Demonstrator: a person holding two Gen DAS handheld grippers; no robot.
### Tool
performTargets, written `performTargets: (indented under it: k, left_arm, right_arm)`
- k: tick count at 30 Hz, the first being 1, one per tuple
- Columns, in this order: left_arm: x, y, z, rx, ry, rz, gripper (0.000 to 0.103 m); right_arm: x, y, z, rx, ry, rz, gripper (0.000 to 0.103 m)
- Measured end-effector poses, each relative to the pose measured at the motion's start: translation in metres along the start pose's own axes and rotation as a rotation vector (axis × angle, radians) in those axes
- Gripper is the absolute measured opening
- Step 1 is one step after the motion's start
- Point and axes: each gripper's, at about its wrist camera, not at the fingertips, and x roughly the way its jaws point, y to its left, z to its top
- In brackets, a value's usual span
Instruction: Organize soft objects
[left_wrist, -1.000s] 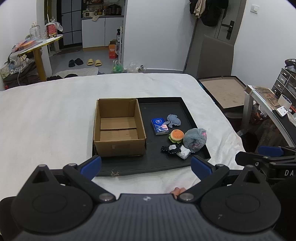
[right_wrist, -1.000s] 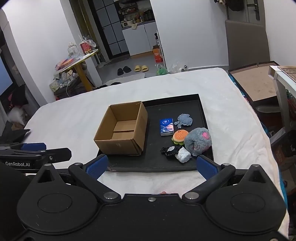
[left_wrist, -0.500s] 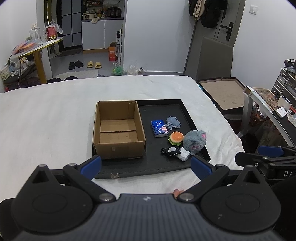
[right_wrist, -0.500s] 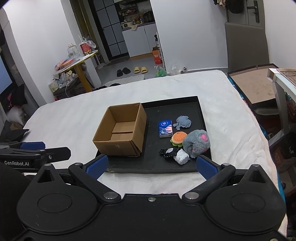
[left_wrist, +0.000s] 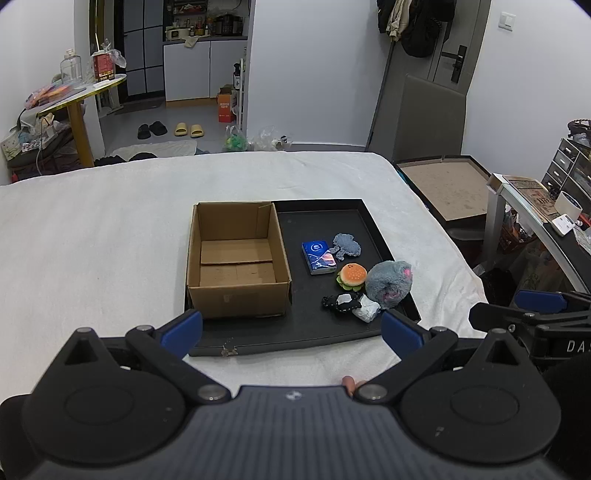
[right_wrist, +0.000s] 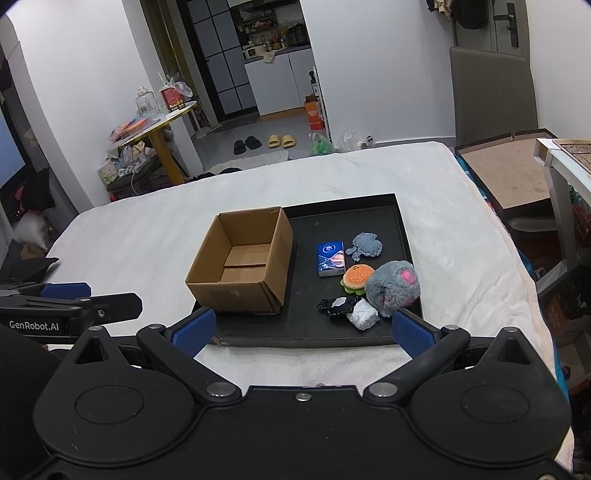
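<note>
White bed (left_wrist: 92, 236) carrying a black tray (left_wrist: 325, 218), ahead of both claws. Cardboard box (left_wrist: 236, 258), open and empty, on the tray ahead of the left claw (left_wrist: 291, 330). Soft objects ahead of the right claw (right_wrist: 303, 328): grey plush (right_wrist: 391, 288), blue tissue pack (right_wrist: 330, 258), grey knitted piece (right_wrist: 365, 244), burger toy (right_wrist: 356, 277), black-and-white toy (right_wrist: 338, 305), white wad (right_wrist: 364, 314). Both claws spread wide, holding nothing, short of the tray's near edge.
</note>
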Motion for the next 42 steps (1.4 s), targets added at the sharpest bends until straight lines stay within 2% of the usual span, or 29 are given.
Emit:
performTargets:
  k: [33, 42]
  left_arm:
    - [0.004, -0.003, -0.001, 0.017, -0.001, -0.003, 0.102]
    - [0.013, 0.009, 0.004, 0.006, -0.002, 0.009, 0.102]
  right_arm:
    - [0.001, -0.002, 0.001, 0.001, 0.004, 0.000, 0.103]
    - [0.012, -0.011, 0.011, -0.008, 0.016, 0.021, 0.103]
